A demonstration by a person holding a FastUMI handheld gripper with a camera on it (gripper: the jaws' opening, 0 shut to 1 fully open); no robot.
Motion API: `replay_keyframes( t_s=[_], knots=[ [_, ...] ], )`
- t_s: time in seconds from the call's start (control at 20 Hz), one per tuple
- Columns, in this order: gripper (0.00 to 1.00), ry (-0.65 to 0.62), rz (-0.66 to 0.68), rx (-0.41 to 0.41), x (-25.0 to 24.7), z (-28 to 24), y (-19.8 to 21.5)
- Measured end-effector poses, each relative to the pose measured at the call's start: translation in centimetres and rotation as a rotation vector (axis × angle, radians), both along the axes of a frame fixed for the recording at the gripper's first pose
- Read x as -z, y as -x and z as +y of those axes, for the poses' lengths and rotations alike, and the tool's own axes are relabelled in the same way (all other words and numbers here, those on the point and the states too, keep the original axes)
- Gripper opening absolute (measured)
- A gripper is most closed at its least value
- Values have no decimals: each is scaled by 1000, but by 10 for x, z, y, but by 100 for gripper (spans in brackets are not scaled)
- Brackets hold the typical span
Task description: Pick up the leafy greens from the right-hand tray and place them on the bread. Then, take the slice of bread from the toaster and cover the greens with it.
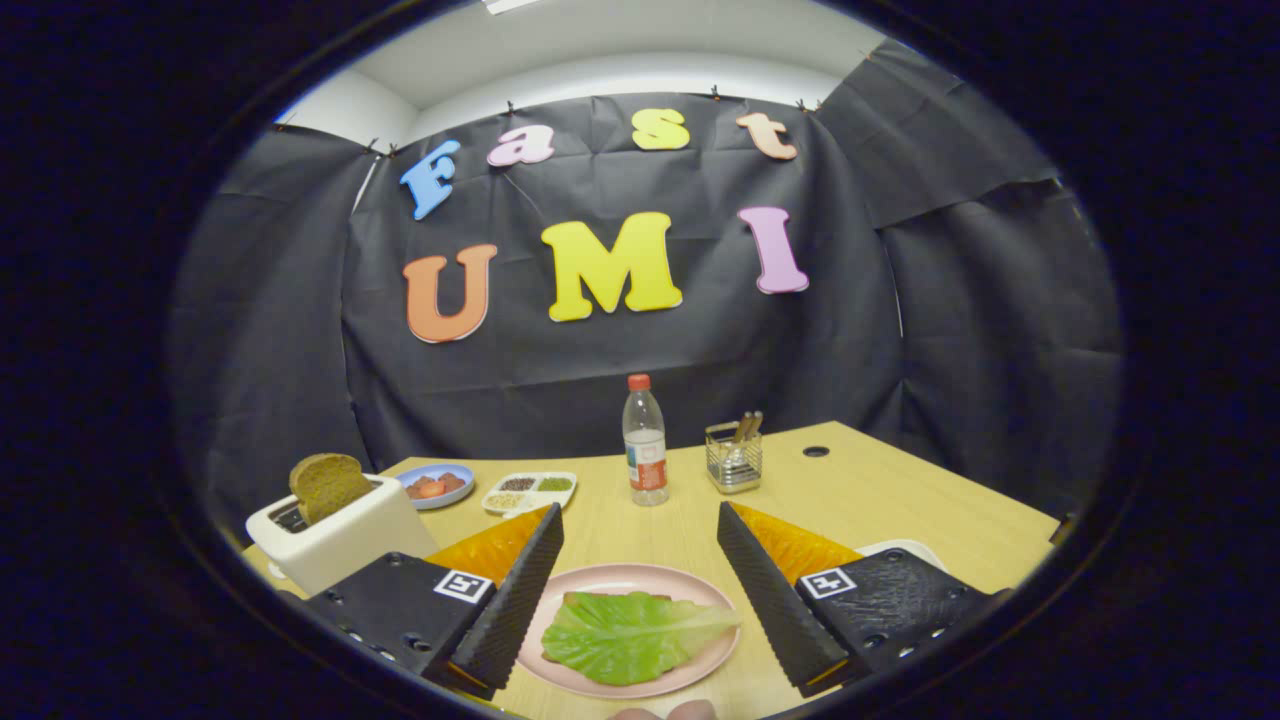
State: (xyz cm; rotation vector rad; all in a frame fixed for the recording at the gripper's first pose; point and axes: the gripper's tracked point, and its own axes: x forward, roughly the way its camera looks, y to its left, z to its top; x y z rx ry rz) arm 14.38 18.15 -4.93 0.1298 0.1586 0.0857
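Wooden table, black-cloth booth. Leafy greens lying on bread on pink plate, between gripper fingers, spread apart, empty. Toaster beyond left finger, bread slice sticking up. Bottle, utensil holder farther back.

You have one gripper, its two fingers spread apart with nothing between them. On the table count one toaster with one bread slice, one pink plate with one green leaf. Beyond: one bottle, one blue dish, one divided tray, one wire holder.
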Motion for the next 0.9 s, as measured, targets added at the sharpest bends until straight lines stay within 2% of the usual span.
replay_keyframes(
  t_s=[0.2,0.45,0.7,0.8,0.9],
  knots=[
    [96,41,-80,-28,-42,37,20],
    [96,-11,-104,-79,-67,97,32],
    [96,-47,-80,-184,-67,182,41],
    [96,-63,-50,-203,-59,207,40],
    [96,-60,-24,-188,-47,223,35]
  ],
)
